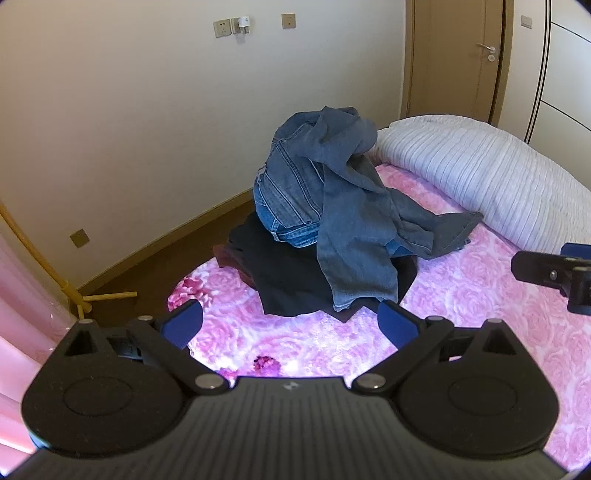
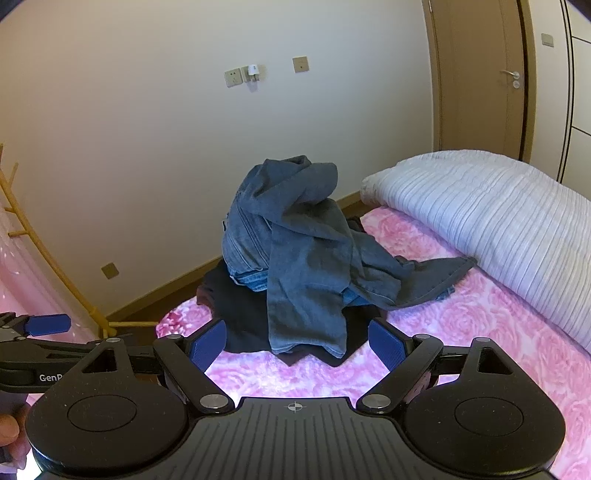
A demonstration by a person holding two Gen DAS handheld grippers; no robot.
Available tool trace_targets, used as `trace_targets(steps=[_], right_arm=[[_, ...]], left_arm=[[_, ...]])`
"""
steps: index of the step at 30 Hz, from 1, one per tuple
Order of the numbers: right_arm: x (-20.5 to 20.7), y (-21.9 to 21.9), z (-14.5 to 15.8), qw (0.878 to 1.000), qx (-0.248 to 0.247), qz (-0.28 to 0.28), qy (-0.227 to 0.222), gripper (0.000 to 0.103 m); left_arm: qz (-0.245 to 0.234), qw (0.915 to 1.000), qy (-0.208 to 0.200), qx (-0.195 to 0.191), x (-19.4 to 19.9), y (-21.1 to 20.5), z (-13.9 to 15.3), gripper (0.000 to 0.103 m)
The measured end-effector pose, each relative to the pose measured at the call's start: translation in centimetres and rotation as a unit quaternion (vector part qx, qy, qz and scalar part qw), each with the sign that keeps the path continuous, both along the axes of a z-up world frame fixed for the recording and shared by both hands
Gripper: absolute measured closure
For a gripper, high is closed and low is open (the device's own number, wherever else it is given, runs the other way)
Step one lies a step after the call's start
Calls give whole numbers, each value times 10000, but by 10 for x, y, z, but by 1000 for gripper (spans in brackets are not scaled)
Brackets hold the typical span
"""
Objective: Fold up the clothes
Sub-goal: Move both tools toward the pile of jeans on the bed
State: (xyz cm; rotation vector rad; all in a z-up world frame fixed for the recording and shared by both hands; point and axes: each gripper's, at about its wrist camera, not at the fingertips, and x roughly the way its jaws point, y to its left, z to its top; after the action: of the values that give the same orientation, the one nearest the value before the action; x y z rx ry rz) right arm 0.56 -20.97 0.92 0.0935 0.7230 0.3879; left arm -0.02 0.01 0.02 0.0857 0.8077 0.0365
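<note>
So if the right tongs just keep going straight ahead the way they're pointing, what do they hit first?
Probably the hanging leg of the grey-blue jeans, draped down the front of the clothes pile. The right tongs are open with only pink bedspread between them; depth is hard to judge.

A home bedroom: a bed under a pink rose-patterned cover [image 1: 480, 295], a white ribbed duvet [image 1: 480, 173] rolled at two o'clock, a wooden door [image 1: 454, 55] beyond it, wall sockets [image 1: 221, 27] at twelve, pink curtains [image 1: 18, 295] at nine.

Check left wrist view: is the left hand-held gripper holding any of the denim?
No, the left hand-held gripper is open over bare pink bedspread, short of the jeans pile.
</note>
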Motion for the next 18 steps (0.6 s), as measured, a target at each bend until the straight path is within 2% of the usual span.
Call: trace_targets(steps=[18], right_arm=[[0,3,-2,9999,-54,47,77,16]], left_arm=[[91,9999,42,28,-9,4,-6,4]])
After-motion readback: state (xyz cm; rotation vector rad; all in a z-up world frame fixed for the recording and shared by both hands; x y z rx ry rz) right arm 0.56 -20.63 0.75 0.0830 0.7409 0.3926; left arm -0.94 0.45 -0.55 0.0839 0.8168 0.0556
